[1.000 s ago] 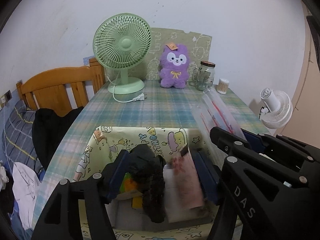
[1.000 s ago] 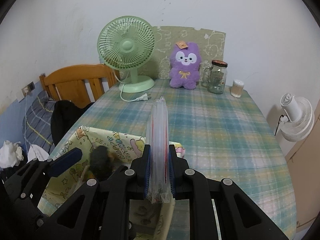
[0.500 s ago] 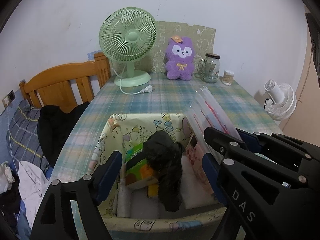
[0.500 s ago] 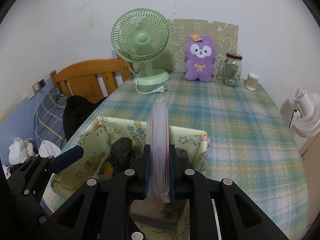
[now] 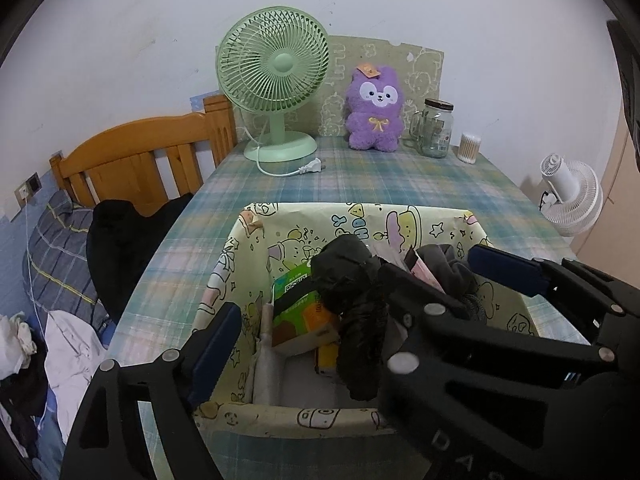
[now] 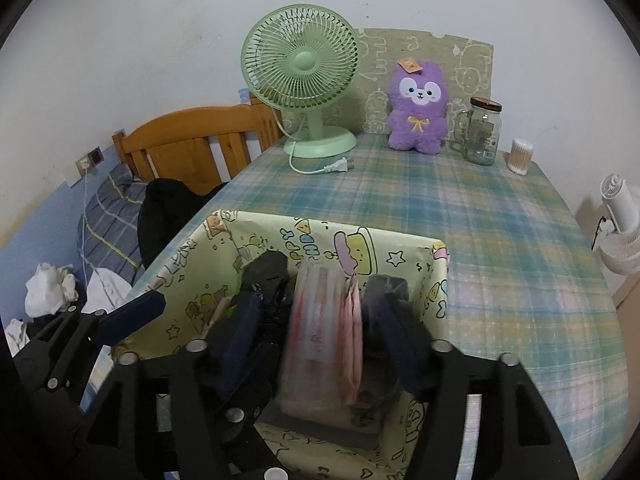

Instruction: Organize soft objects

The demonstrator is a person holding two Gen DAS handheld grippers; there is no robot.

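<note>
A pale yellow cartoon-print box (image 5: 360, 220) (image 6: 400, 248) stands on the plaid table. Inside lie a black soft bundle (image 5: 352, 280) (image 6: 268, 276), a green and orange packet (image 5: 296, 304), a grey cloth (image 5: 448, 272) and a clear packet with pink print (image 6: 320, 320). My right gripper (image 6: 316, 320) is open, its fingers on either side of the clear packet inside the box; it also crosses the left wrist view (image 5: 460, 280). My left gripper (image 5: 352, 332) is open and empty at the box's near left edge.
At the table's back stand a green fan (image 5: 276, 80) with a loose plug (image 5: 312, 166), a purple plush (image 5: 374, 108), a glass jar (image 5: 436, 128) and a cotton-swab tub (image 5: 468, 148). A wooden bed frame (image 5: 140, 156) with clothes is at left. A white fan (image 5: 572, 196) is at right.
My right gripper lowered the clear packet into the box and opened, letting it go. My left gripper drew back and opened wider; the black bundle stays in the box.
</note>
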